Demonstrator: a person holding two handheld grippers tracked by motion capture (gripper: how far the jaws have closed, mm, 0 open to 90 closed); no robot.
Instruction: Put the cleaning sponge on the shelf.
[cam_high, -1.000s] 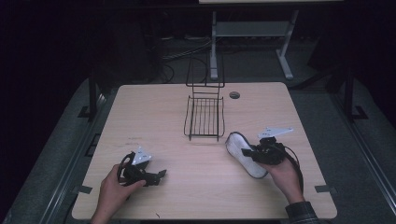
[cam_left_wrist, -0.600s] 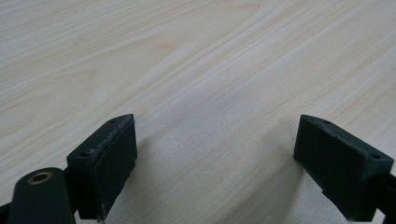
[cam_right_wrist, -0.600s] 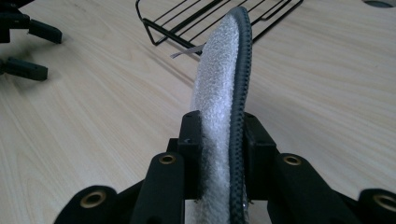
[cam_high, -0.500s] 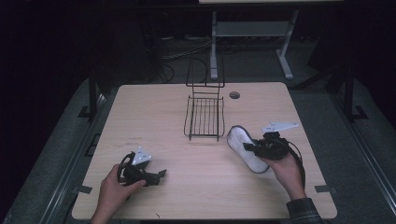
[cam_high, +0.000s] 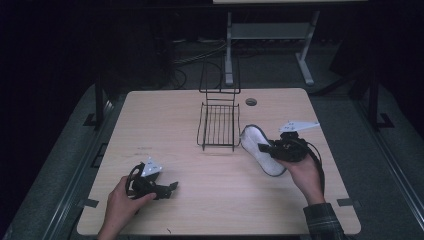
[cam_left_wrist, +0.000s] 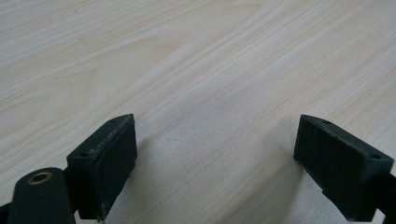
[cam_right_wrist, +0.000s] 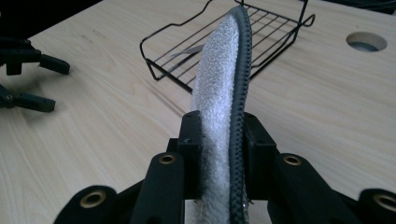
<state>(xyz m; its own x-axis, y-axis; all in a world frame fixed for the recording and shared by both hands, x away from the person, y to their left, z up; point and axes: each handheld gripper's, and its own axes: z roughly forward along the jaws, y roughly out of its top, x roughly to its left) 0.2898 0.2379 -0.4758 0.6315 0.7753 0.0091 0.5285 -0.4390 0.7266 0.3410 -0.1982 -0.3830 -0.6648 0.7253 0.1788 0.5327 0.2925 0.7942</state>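
We hold the white slipper (cam_high: 260, 150) in the right gripper (cam_high: 274, 149), its 2 jaws clamped across the sole edge, so the slipper stands on its side between them; in the right gripper view the slipper (cam_right_wrist: 219, 93) rises from the right gripper (cam_right_wrist: 218, 154) toward the wire basket (cam_right_wrist: 229, 42). From above, the slipper sits just right of the wire basket (cam_high: 218, 125), near its front corner, seemingly raised a little off the table (cam_high: 165, 120). We judge the work to be putting the slipper into that basket. What could go wrong: the grip takes only a narrow band near 1 end, so the long free part may sag or swing and catch on the basket's wire rim as we carry it over; the soft fabric could also slide out of the jaws if we tilt it sharply, and a knock might push the light basket along the table. The slipper looks soft and fuzzy, pale white on its inner face, with a dark stitched border running round the sole. The left gripper (cam_high: 161, 187) rests low at the near left of the table, well apart from the slipper, with the left gripper (cam_left_wrist: 215, 177) spread wide over bare wood and holding nothing.
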